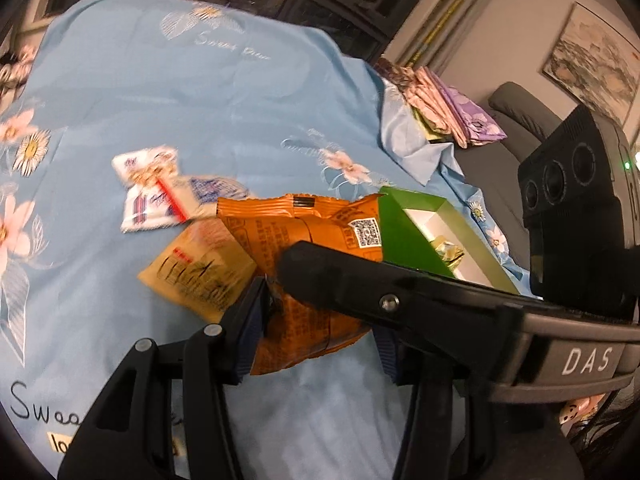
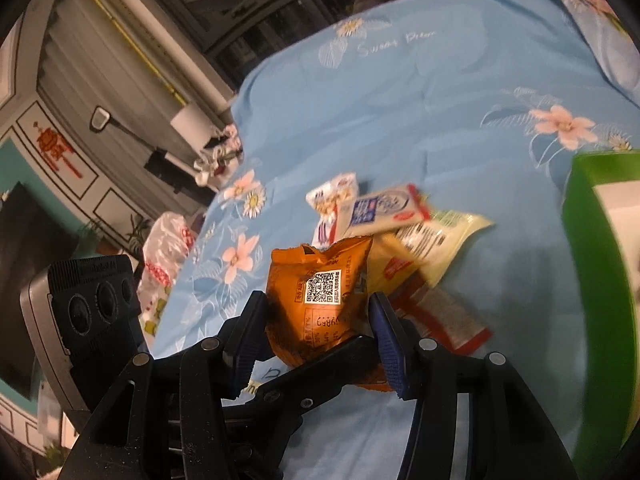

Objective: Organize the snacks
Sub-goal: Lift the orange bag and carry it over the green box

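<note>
Both pairs of jaws are being held clamped on one crinkled orange foil snack packet [image 1: 304,280], which is being gripped between the blue-padded fingers of the left gripper [image 1: 316,320] and also those of the right gripper [image 2: 320,336], so the packet is being carried by two tools at once just above the light blue flowered bedsheet [image 1: 200,92]. Its printed code patch is being shown to both cameras, and its lower edge appears to be hanging clear of the cloth, though contact underneath cannot be told. Just beyond it a flat yellow sachet [image 1: 200,276] and a white and blue wrapped packet [image 1: 160,196] are being left loose on the sheet, overlapping one another. Off to the right an open green cardboard box with a white lining [image 1: 404,232] is being kept ready, with a small gold-wrapped piece already inside. Judged from this, the step in hand is the transfer of the orange packet toward the box. For the next move, the packet would need to be brought over the green rim and let go by both grippers together, since an uneven release could see the foil tugged or dropped short.
</note>
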`<state>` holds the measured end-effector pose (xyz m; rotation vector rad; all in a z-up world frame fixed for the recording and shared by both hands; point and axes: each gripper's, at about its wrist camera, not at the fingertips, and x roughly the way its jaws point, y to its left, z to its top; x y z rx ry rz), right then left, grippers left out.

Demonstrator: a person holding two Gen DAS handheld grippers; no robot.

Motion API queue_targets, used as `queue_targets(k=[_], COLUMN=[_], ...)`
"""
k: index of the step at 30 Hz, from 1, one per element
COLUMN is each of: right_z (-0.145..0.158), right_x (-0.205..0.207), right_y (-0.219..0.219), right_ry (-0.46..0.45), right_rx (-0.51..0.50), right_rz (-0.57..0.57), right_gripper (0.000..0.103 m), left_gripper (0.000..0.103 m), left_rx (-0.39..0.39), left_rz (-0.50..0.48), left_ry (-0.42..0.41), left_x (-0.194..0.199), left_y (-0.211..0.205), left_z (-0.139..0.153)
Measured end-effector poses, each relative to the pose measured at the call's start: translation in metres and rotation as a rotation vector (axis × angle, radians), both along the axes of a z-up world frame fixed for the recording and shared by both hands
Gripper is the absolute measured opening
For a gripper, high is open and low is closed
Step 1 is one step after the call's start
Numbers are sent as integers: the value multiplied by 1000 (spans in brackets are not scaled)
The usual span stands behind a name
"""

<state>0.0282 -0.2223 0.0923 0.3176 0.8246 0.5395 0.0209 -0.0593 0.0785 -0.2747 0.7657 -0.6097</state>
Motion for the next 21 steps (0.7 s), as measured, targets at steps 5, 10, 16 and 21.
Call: queue_targets(k=[5, 10, 16, 21], right_z=[15, 22, 29, 33], right_x=[-4, -9, -12, -15], right_y=[-19, -28, -35, -47], right_ry=[-57, -92, -103, -117], right_rx=[7, 9, -1, 4], right_rz=[-28, -57, -89, -113], right_gripper=[54, 55, 55, 55], left_gripper=[49, 49, 49, 49], left_rx=[10, 39, 30, 41], left_rz=[-28, -46, -71, -96], left_ry=[-50, -91, -101, -115], left_x=[3, 2, 4, 4], left_y=[-19, -28, -38, -49], left_z=[14, 22, 27, 32])
